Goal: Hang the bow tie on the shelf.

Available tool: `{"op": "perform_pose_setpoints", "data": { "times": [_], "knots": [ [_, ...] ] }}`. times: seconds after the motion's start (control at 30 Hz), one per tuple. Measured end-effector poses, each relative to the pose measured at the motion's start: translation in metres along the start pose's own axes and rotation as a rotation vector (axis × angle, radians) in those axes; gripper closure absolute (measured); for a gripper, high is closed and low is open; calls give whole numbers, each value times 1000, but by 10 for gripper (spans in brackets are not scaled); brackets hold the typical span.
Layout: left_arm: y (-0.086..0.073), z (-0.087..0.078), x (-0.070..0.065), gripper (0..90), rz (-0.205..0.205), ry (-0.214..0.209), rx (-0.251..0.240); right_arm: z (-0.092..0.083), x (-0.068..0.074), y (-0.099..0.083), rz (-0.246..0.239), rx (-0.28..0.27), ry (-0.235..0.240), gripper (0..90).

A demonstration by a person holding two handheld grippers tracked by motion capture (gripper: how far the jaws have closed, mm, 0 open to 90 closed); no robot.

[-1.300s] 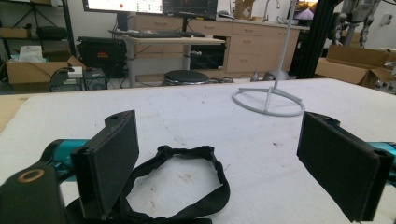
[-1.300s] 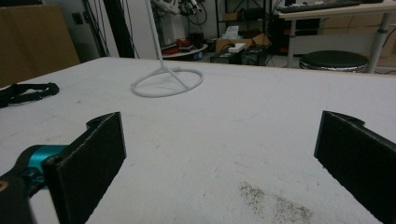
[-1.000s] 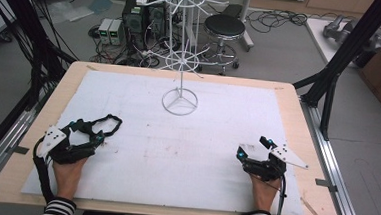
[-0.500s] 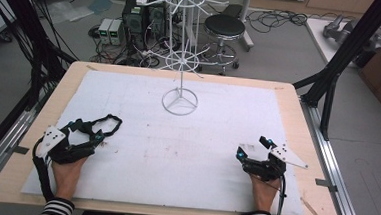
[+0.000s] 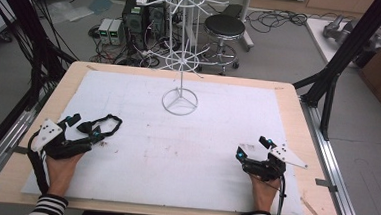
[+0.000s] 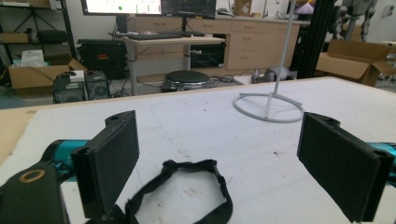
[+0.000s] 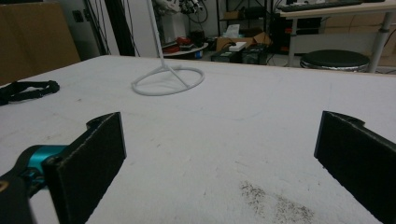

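Observation:
A black strap loop (image 5: 109,123) lies on the white mat (image 5: 201,138) at the left. My left gripper (image 5: 85,124) rests just beside it, open; in the left gripper view the strap loop (image 6: 196,186) lies on the mat low between the two spread jaws of that gripper (image 6: 219,126), untouched. A white wire stand (image 5: 180,101) with a ring base and two spoked tiers rises at the far middle of the mat. My right gripper (image 5: 252,146) sits near the front right, and in the right gripper view this gripper (image 7: 222,123) is open over bare mat.
The mat covers a wooden table (image 5: 298,119) with black frame posts at both sides. A dark smudge (image 7: 275,200) marks the mat ahead of the right gripper. Beyond the far edge stand a stool (image 5: 225,25), computers (image 5: 134,19) and cables on the floor.

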State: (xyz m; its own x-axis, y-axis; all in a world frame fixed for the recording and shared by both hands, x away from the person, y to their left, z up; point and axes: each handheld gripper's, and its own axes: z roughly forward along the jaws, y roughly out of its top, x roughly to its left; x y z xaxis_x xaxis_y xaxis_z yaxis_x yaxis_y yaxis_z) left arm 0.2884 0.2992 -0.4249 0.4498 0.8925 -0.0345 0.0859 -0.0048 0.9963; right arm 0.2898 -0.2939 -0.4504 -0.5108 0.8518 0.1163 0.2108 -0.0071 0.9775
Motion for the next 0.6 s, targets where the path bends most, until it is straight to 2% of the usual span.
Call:
{"op": "perform_pose_setpoints", "data": {
  "times": [0.03,0.07,0.1,0.13,0.2,0.23,0.27,0.3,0.33,0.43,0.53,0.57,0.6],
  "knots": [
    [6,1,3,133,18,0,25,0,0,0,2,-1,2,10],
    [6,1,3,133,18,0,25,0,0,0,2,0,1,11],
    [12,2,5,133,34,-1,59,0,0,0,2,0,2,10],
    [12,2,5,133,34,-1,59,0,0,0,2,0,2,10],
    [19,4,10,133,45,1,125,0,0,0,3,0,2,10],
    [21,5,12,133,50,2,140,0,0,0,2,1,1,10],
    [21,5,12,133,50,2,140,0,0,0,2,1,1,10],
    [24,6,15,133,62,0,172,0,0,0,3,0,3,10],
    [24,6,15,133,62,0,172,0,0,0,3,0,3,10],
    [34,12,22,133,78,-1,230,0,0,0,2,-2,5,10],
    [38,15,24,134,84,-6,251,0,0,0,3,-3,6,10],
    [42,20,27,138,101,-11,284,0,0,0,4,-3,6,10],
    [42,20,27,139,101,-11,284,0,0,0,4,-3,6,10]
  ]
}}
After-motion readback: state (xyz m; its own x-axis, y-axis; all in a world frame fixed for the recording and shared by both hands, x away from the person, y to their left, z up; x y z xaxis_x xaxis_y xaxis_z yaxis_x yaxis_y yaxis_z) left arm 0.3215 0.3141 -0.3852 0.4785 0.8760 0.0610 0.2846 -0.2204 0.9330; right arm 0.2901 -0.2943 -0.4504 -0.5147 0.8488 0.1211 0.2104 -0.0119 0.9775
